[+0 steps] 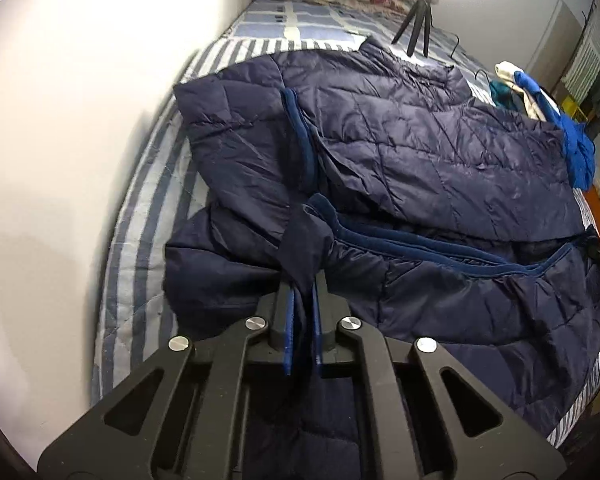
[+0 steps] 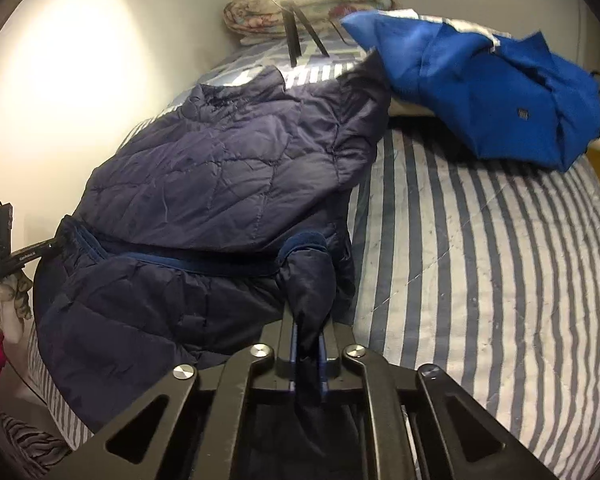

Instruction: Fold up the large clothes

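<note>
A bed with a blue-and-white striped cover [image 2: 480,240] fills the ground ahead of both grippers, and a white wall [image 1: 80,120] runs along its far side from the left one. Spread across the cover lies a large navy quilted jacket [image 1: 420,148], partly folded over itself, its brighter blue fleece lining showing as a band just ahead of the fingertips in both wrist views. The left gripper [image 1: 304,280] is clamped on a bunched fold of the jacket's hem at the near edge, cloth pinched between its blue-padded fingers. The right gripper [image 2: 310,320] is likewise closed on a gathered wad of the jacket's edge, the dark fabric trailing back between its fingers toward the camera. Beyond and to the right of the right gripper, a bright blue garment [image 2: 480,92] lies crumpled on the bed, well apart from the jacket's hem. Farther ahead, at the head of the bed, sits a folded floral quilt [image 2: 320,4] with small black tripod [image 1: 416,28] legs before it.
</note>
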Motion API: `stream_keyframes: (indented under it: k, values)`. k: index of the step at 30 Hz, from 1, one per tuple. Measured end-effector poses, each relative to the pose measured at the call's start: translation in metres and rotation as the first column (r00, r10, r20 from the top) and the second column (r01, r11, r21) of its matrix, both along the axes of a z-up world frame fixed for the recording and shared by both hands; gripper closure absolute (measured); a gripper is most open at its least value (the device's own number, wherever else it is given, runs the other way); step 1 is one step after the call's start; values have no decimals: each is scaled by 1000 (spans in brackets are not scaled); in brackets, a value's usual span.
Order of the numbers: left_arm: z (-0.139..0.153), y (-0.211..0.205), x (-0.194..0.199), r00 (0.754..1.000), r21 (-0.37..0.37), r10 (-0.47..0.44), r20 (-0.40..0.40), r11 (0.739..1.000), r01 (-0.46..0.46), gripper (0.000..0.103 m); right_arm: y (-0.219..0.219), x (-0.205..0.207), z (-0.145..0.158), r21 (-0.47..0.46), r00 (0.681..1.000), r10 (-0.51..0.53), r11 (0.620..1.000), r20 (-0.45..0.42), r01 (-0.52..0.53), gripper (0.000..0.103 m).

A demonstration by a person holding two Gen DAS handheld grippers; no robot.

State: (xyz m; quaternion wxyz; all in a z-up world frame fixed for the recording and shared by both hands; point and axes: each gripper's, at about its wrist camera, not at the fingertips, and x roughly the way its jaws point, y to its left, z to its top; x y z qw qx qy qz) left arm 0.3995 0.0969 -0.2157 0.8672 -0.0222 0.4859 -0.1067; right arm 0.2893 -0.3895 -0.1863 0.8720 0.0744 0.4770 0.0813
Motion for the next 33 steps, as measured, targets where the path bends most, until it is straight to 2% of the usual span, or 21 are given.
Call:
stream_keyframes:
  k: [6,11,14,19,22,25,29,33]
  values:
    - [31,11,-18,996,-39,26,81,999,-23,100,7,-17,34,-34,996,15,999,92,-12,101]
    - [70,15,-32,981,-15,28,190,1000,-26,100,11,-25,73,-44,982,12,999,188,-3,102]
    - [92,17,-27,969,-8,41,242,999,-40,100,11,-16,94,-41,970,-6,999,242,17,102]
    - [124,8,13,948,23,55,313,998,-65,100,17,31,116,-103,955,-22,993,297,55,102]
    - [138,-5,46,931,62,54,362,995,-82,100,18,70,120,-141,950,-42,986,311,89,102]
    - [143,-11,86,922,55,83,379,992,-112,100,13,113,117,-170,945,-62,978,321,122,102]
    - [134,-17,141,915,66,110,388,987,-146,100,8,168,100,-222,943,-83,962,321,161,102]
    - [103,-23,190,918,106,114,380,981,-166,100,14,212,70,-326,951,-69,930,302,171,102]
